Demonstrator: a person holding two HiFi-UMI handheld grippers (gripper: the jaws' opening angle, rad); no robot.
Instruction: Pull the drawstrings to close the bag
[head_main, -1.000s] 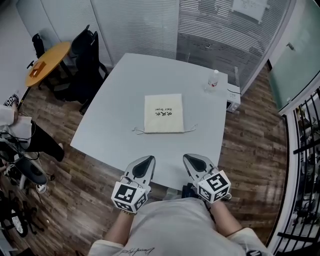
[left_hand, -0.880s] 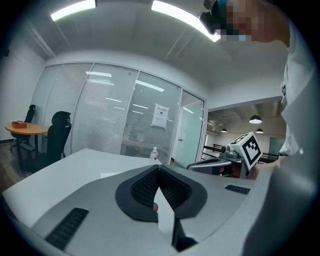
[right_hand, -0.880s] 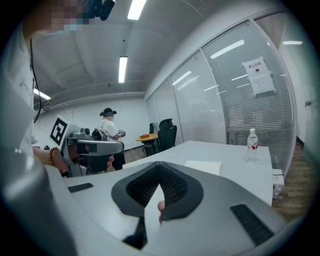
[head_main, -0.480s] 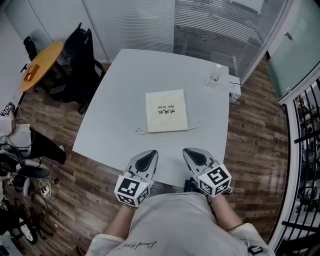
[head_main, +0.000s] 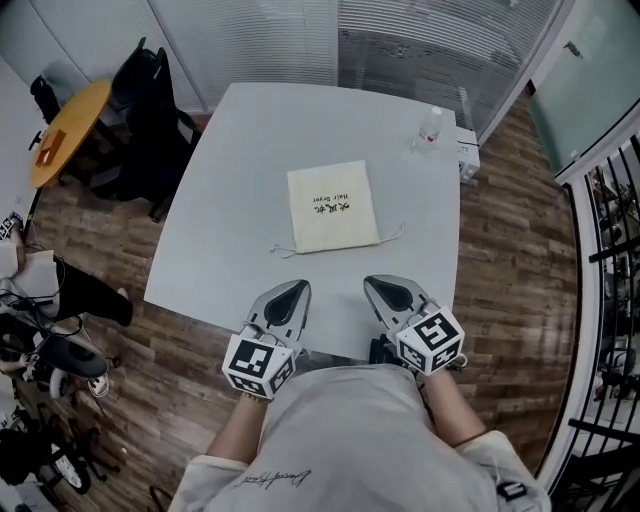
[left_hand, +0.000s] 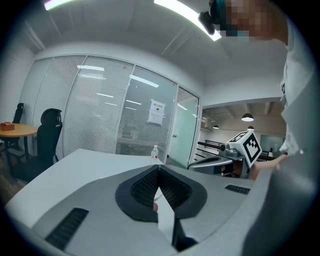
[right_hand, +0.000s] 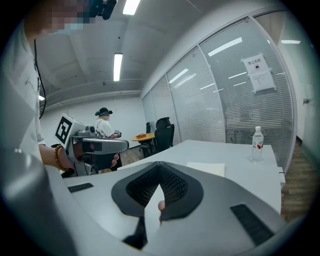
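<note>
Both tools sit side by side at the near edge of the table (head_main: 240, 190), the left gripper (head_main: 298, 288) and the right gripper (head_main: 374, 284) pointing away from the person across its top. The table is pale grey and squarish and stands on a dark wooden floor (head_main: 515, 250).

On the table, ahead of both grippers and well apart from them, the cream bag (head_main: 332, 207) lies flat with its printed side up, about midway across the table. Its mouth faces the table's near edge. The drawstrings (head_main: 283, 250) trail out to either side of that mouth on the bare top, untouched.

At the table's far right corner stands a clear water bottle (head_main: 431, 125), with a small white box (head_main: 467, 155) just beside it at the right edge. Left of the table are a black chair (head_main: 150, 105) and a round orange table (head_main: 65, 130). Behind the table's far edge runs a glass wall (head_main: 300, 40) with blinds, and right of the table a dark railing (head_main: 610, 250).

Each gripper's own view shows its ribbed jaws pressed together at the tips, with nothing between them; neither touches the bag or its cords.
</note>
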